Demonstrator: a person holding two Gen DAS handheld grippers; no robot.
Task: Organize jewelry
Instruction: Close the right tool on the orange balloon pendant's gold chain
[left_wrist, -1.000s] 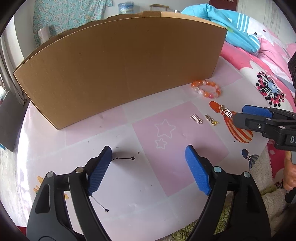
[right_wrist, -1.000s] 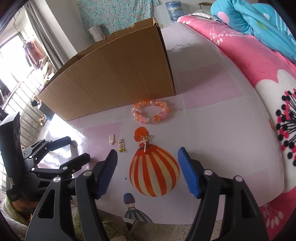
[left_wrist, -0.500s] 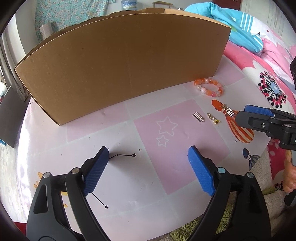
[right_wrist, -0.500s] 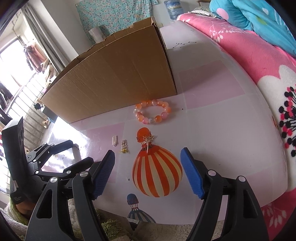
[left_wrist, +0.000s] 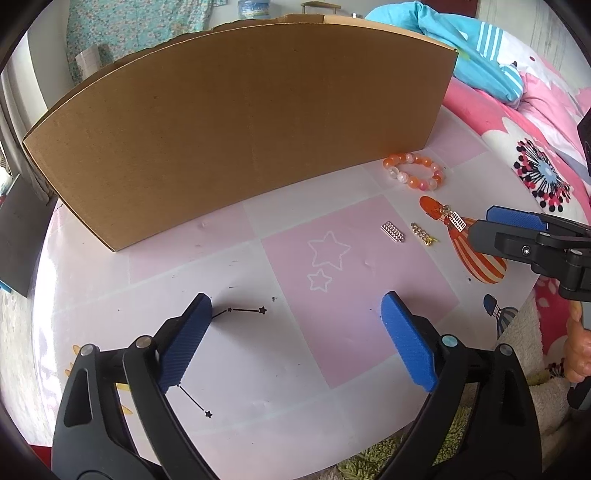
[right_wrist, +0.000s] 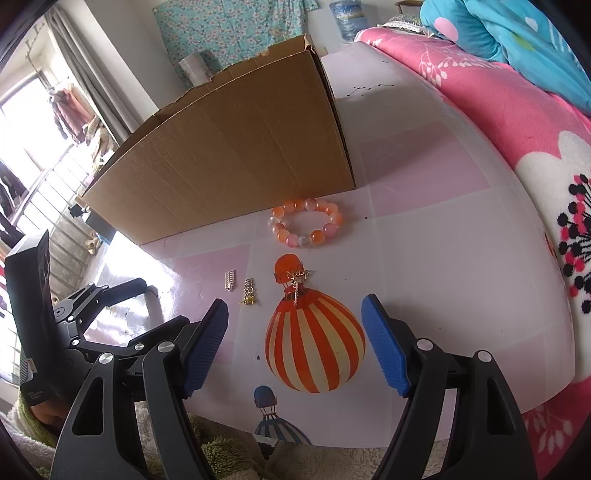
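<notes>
An orange and pink bead bracelet lies on the table by the cardboard box's right corner. Nearer lie a small silver clip, a short gold chain piece and a gold pendant on the printed orange balloon. My left gripper is open and empty over the pink square. My right gripper is open and empty just short of the pendant; it also shows in the left wrist view.
The table has a white and pink printed cover. A pink floral bedspread and blue clothing lie to the right. A green fluffy rug sits below the table's near edge.
Both grippers have drawn back slightly toward the table's near edge. The jewelry has not moved.
</notes>
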